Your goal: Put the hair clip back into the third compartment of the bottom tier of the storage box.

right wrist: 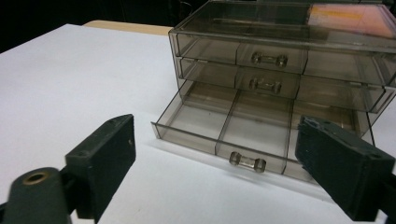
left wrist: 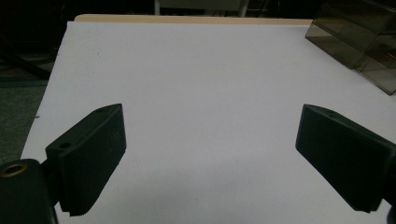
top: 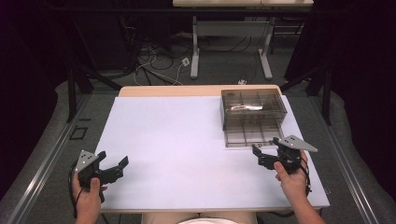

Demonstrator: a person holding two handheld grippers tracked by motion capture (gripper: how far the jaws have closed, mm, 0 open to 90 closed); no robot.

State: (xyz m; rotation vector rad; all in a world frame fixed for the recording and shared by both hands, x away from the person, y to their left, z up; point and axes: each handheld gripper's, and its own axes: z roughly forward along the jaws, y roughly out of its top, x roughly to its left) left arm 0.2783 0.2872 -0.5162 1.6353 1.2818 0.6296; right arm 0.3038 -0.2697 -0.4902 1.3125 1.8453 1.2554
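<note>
The left gripper (top: 112, 164) hovers at the near left of the table (top: 187, 140), jaws released and empty. At the far right stands the drawer box (top: 252, 109), smoky clear plastic with three drawers. Its bottom drawer (right wrist: 243, 128) is pulled out and looks empty; its handle (right wrist: 247, 161) is untouched. The right gripper (top: 266, 151) waits just before it, jaws spread. Closing or filling seems left.
</note>
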